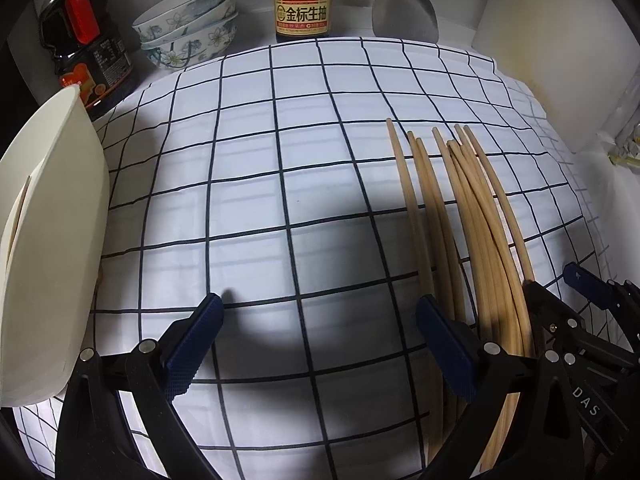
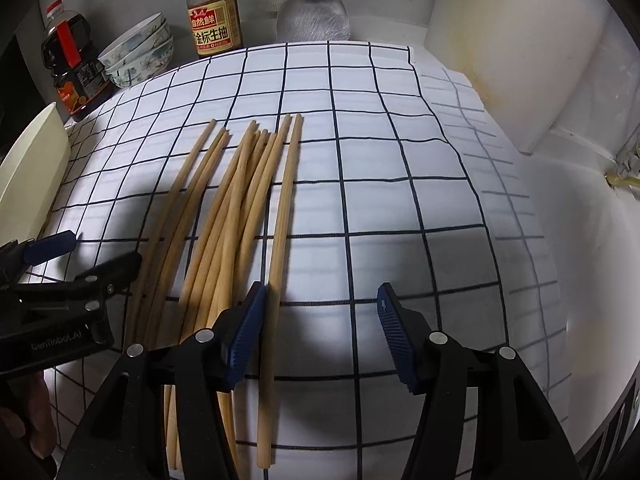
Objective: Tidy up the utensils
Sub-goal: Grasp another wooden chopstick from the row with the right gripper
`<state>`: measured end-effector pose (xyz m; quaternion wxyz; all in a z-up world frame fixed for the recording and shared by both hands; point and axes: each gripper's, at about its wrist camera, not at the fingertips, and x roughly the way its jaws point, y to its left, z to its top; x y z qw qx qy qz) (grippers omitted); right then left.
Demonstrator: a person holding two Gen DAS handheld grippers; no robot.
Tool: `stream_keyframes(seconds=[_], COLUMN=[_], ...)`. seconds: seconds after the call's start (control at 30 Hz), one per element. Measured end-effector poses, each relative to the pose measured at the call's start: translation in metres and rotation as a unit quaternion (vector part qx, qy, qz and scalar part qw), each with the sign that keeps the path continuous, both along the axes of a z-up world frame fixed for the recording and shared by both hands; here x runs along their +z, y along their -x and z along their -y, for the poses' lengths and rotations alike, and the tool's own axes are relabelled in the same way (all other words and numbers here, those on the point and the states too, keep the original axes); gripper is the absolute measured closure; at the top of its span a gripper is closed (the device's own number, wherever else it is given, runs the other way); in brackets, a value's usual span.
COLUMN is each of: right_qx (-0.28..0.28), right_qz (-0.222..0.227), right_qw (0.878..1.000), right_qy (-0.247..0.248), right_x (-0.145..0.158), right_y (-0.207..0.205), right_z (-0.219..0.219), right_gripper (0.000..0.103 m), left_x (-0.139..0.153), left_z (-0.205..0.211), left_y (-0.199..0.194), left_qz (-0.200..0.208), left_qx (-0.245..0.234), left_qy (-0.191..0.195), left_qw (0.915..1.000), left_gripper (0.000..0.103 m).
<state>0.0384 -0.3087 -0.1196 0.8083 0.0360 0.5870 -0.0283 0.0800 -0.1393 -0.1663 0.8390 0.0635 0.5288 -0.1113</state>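
Chopsticks [image 1: 460, 216]: light, stiff, smooth wood, apt to roll and slip; best pinched crosswise near mid-length. Left wrist view: fanned on checked cloth [image 1: 248, 184] over the tabletop, just right of left claw [image 1: 320, 308], under its right finger. Jaws gaping, holding nothing. Cream container [image 1: 52, 240] at left, edge cut off. Right wrist view: bundle left of right claw [image 2: 320, 300], one stick between the fingers beside the left pad. Half open, gripping nothing. Handle ends hidden beneath both claws; exact count unclear.
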Motion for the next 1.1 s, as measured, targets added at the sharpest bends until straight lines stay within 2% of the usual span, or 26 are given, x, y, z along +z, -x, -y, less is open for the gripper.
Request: stream_keyframes(seconds=[0.17, 0.4, 0.97, 1.03, 1.1], right_qx=[0.001, -0.011, -0.017, -0.015, -0.009], right_qz=[0.002, 0.002, 0.003, 0.006, 0.01], right_qw=[1.0, 1.0, 1.0, 1.0, 1.0], right_qy=[0.001, 0.003, 0.01, 0.01, 0.013], right_x=[0.0, 0.001, 0.003, 0.002, 0.001], right_y=[0.001, 0.004, 0.01, 0.007, 0.005], right_z=[0.003, 0.01, 0.018, 0.017, 0.015], right_gripper=[0.05, 0.05, 0.05, 0.05, 0.05], left_x=[0.001, 0.015, -0.003, -0.004, -0.001], left_z=[0.005, 0.007, 0.016, 0.017, 0.019], left_y=[-0.002, -0.001, 0.001, 0.0, 0.002], left_qz=[0.002, 0.028, 0.012, 0.014, 0.02], left_qx=[0.0, -0.004, -0.008, -0.007, -0.009], left_qy=[0.0, 0.005, -0.007, -0.005, -0.003], left_qw=[1.0, 0.9996, 0.9999, 0.9999, 0.9997], left_gripper=[0.008, 0.008, 0.007, 0.008, 0.016])
